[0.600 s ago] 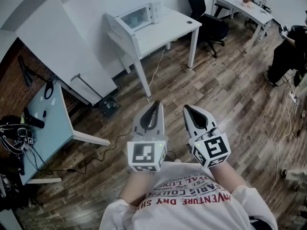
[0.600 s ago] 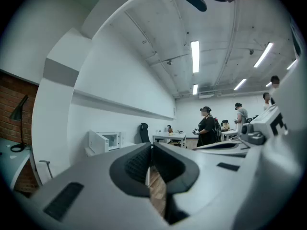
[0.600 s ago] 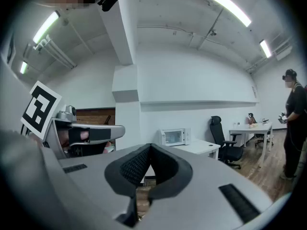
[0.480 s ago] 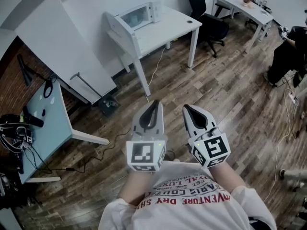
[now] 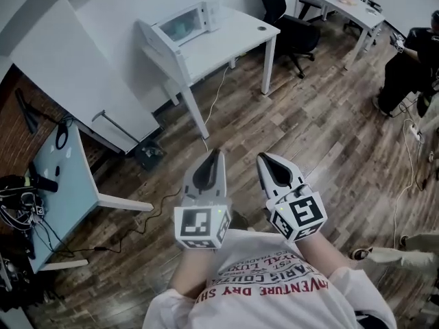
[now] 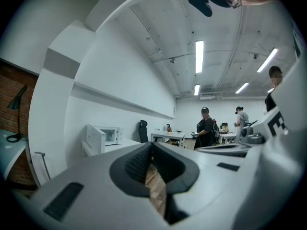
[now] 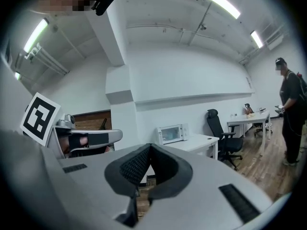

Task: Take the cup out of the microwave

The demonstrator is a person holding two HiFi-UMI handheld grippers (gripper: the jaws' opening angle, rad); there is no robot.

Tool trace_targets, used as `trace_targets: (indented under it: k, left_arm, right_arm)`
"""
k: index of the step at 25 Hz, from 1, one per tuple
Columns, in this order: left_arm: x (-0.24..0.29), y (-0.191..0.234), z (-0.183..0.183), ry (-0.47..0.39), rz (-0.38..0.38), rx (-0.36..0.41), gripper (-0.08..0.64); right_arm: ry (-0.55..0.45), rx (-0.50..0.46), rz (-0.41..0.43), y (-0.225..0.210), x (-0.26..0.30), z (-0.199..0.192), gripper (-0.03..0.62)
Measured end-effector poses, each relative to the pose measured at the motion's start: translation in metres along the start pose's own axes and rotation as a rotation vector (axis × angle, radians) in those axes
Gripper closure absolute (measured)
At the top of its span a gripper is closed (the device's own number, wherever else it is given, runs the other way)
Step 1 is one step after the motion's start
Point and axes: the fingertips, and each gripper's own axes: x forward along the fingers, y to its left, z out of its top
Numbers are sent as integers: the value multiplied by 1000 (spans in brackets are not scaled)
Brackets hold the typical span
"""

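Note:
A white microwave (image 5: 184, 23) stands on a white table (image 5: 233, 40) across the room, far ahead of both grippers. It also shows small in the left gripper view as the microwave (image 6: 109, 135) and in the right gripper view as the microwave (image 7: 171, 133). No cup can be made out behind its glass door. My left gripper (image 5: 217, 154) and right gripper (image 5: 263, 158) are held side by side in front of my chest, level, over the wooden floor. Both are shut with nothing between the jaws, as the left gripper (image 6: 151, 145) and right gripper (image 7: 150, 147) views show.
A black office chair (image 5: 287, 20) stands right of the microwave table, with a second white desk (image 5: 341, 3) behind it. A person in black (image 5: 406, 62) is at the far right. A pale blue desk (image 5: 63, 180) with cables is at the left. A cord trails over the floor (image 5: 322, 136).
The whole head view has shifted: the microwave table sits a little higher and further left, and the grippers a little lower. Both grippers remain shut and side by side.

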Motion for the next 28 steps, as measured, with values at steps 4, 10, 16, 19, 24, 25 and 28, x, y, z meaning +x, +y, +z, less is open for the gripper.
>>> trace_targets:
  k: [4, 10, 16, 19, 24, 25, 28]
  left_arm:
    - [10, 0, -3, 14, 3, 22, 541]
    - [41, 12, -5, 28, -19, 41, 541]
    - [103, 39, -15, 53, -53, -2, 541]
    - [146, 60, -13, 54, -77, -45, 541]
    - [230, 98, -2, 60, -123, -38, 541]
    - [247, 105, 0, 65, -143, -24, 541]
    - [295, 123, 8, 72, -206, -21, 541]
  right_arm:
    - [13, 25, -10, -12, 1, -6, 580]
    - [44, 31, -23, -29, 28, -10, 580]
    - [73, 24, -71, -67, 81, -10, 580]
    - [82, 20, -94, -89, 120, -4, 580]
    - [91, 16, -134, -130, 195, 12, 580]
    - [92, 16, -142, -138, 212, 16, 580]
    - [94, 9, -163, -162, 260, 30, 580]
